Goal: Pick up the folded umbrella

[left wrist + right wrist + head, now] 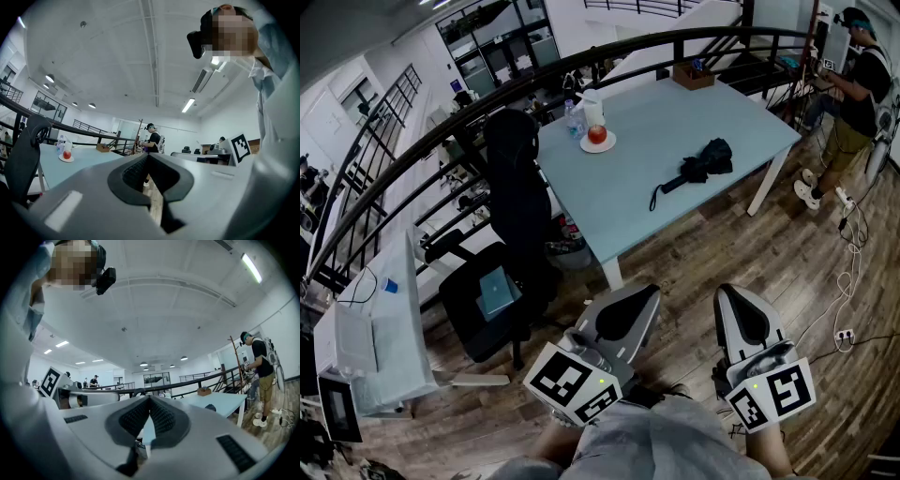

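We identify a pale blue table [656, 112] with white legs, standing on a wooden plank floor [694, 272]. On its top we find a folded black umbrella [701, 165] towards the right edge. Near the left edge stands a white plate [597, 142] carrying a red round item (kind unclear), with a clear bottle [573, 120] just beside the plate. A brown box [693, 77] stands at the far corner.

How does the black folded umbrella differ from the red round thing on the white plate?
The black folded umbrella is long and lies straight on the tabletop; the red round thing is small and sits on a white plate. In the head view the umbrella lies toward the table's right end, the red thing near its left edge. Both rest on the pale blue table.
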### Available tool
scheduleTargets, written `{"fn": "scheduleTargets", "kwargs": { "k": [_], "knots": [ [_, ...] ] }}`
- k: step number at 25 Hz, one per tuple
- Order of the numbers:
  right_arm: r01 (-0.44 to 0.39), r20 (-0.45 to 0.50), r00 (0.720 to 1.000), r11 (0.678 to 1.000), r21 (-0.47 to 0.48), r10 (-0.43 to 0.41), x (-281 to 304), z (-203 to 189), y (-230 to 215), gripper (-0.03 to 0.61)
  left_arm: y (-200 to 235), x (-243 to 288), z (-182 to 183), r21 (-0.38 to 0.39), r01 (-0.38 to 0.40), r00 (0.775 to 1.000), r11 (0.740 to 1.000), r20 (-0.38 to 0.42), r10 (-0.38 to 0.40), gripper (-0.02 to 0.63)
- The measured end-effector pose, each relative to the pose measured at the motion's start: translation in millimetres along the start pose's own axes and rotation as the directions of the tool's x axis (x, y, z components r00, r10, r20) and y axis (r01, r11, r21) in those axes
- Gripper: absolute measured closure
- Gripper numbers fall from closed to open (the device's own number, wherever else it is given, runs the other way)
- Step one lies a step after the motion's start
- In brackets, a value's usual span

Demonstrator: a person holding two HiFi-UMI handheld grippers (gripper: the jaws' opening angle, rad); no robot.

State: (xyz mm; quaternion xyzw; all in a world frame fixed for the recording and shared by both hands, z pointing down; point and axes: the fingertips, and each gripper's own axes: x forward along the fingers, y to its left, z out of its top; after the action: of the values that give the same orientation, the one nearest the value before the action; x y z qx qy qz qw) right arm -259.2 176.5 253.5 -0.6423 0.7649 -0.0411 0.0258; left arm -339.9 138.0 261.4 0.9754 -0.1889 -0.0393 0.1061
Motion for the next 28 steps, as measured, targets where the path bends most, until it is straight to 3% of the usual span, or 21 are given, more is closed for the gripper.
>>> {"fn": "scheduleTargets", "kwargs": {
  "k": [18,28],
  "knots": [
    [-0.034,0.006,0.999,0.999,0.028,0.034,-18,3,-24,0.578,-26,19,-5,0.002,-0.024,1.000,1.000,-0.007,0.024,0.609],
    [-0.014,0.018,1.000,1.000,0.027,0.014,-64,11,-63,0.578,-75,51,-11,0.003,-0.001,1.000,1.000,0.002,0.001,0.609]
  ]
}}
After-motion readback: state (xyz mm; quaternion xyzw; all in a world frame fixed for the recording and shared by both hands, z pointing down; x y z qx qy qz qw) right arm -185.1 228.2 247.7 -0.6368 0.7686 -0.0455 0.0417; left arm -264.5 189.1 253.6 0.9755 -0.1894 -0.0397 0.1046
